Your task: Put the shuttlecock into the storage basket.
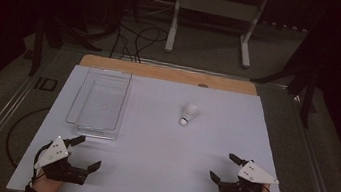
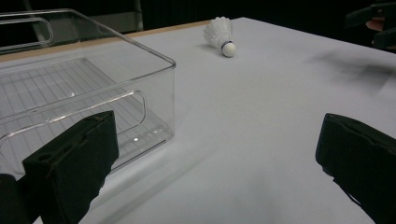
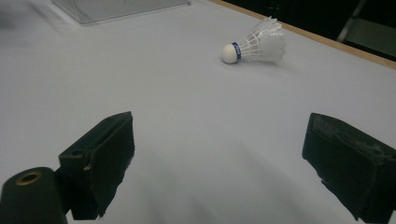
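Observation:
A white shuttlecock (image 1: 188, 114) lies on its side near the middle of the white table (image 1: 161, 145), its cork end toward the person. It also appears in the left gripper view as the shuttlecock (image 2: 220, 35) and in the right gripper view as the shuttlecock (image 3: 256, 45). A clear plastic bin (image 1: 99, 102) stands empty at the left; its near corner, the bin (image 2: 84, 93), is close to my left jaws. My left gripper (image 1: 84, 152) rests open at the front left. My right gripper (image 1: 224, 167) rests open at the front right. Both hold nothing.
A wooden strip (image 1: 169, 73) runs along the table's far edge. Beyond it stand a white frame (image 1: 214, 19) and cables (image 1: 136, 40) on the floor. The right gripper (image 2: 378, 23) shows far off in the left gripper view.

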A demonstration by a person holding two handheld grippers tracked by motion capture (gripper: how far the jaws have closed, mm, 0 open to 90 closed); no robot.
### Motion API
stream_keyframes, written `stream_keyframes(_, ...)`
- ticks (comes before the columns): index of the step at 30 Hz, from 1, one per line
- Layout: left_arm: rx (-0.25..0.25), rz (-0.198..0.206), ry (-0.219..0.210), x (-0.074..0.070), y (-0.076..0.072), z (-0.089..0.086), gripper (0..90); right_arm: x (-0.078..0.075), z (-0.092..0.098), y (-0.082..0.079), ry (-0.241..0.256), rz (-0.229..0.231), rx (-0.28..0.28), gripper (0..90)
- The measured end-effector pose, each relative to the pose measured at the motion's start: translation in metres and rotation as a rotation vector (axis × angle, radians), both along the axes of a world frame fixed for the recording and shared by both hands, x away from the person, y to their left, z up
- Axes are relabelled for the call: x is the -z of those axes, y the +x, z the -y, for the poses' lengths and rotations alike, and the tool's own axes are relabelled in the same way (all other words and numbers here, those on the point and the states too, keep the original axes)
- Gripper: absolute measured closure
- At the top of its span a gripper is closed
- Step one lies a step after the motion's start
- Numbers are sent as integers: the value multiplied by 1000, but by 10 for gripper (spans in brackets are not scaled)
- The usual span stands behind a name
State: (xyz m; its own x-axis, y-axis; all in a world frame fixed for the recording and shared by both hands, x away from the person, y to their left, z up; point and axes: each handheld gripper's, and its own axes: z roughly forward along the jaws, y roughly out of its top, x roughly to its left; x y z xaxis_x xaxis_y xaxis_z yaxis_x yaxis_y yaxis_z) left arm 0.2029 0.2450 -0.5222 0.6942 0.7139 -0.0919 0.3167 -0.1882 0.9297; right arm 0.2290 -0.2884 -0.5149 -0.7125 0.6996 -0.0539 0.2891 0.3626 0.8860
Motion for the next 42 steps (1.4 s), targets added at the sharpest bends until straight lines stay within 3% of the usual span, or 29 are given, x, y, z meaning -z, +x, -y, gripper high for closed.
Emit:
stream_keyframes(22,5,9,-5,-7,-1,2,0,-2,0,-1,9,4,6,91)
stream_keyframes(30,12,4,-5,-18,0,5,0,-4,0,-2,8,17,11,91)
stream_keyframes(36,16,8,-30,-30,2,6,0,-4,0,-2,1,18,14,91)
stream_keyframes(42,39,7,-14,-38,4,11,0,-7,0,-4,-3,42,31,91)
